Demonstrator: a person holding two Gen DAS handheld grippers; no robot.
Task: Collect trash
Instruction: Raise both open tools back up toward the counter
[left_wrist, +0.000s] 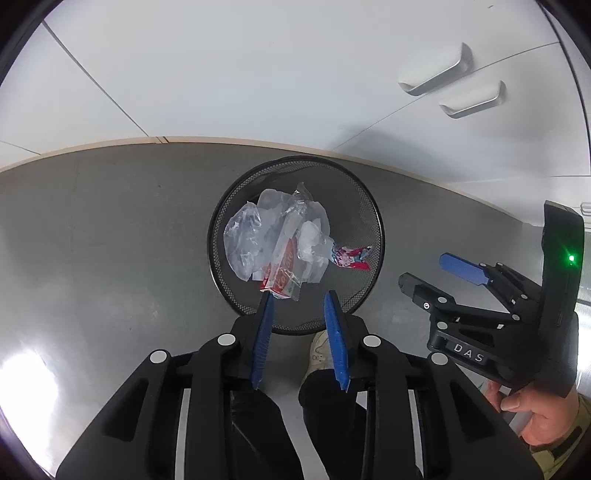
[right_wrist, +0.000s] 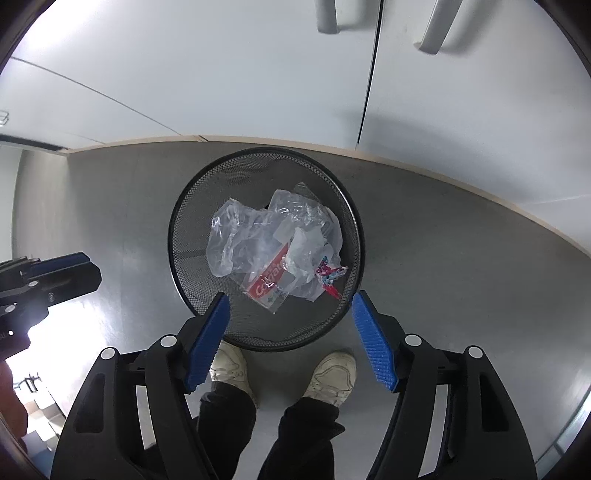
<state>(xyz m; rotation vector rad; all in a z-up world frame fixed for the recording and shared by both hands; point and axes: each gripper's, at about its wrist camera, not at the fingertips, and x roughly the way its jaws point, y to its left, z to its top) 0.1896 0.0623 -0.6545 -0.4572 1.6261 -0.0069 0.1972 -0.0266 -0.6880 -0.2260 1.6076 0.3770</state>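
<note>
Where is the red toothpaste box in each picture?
Left wrist view: the red toothpaste box lies in the black mesh bin, low in the pile, just above the tip of the left-hand blue pad.
Right wrist view: the red toothpaste box lies in the same bin, near the picture's middle, between the blue pads.
Shared landmark: the colourful wrapper right of the box.

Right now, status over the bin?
Left tool and right tool open, empty. Trash in mesh bin. Nothing in the way.
</note>
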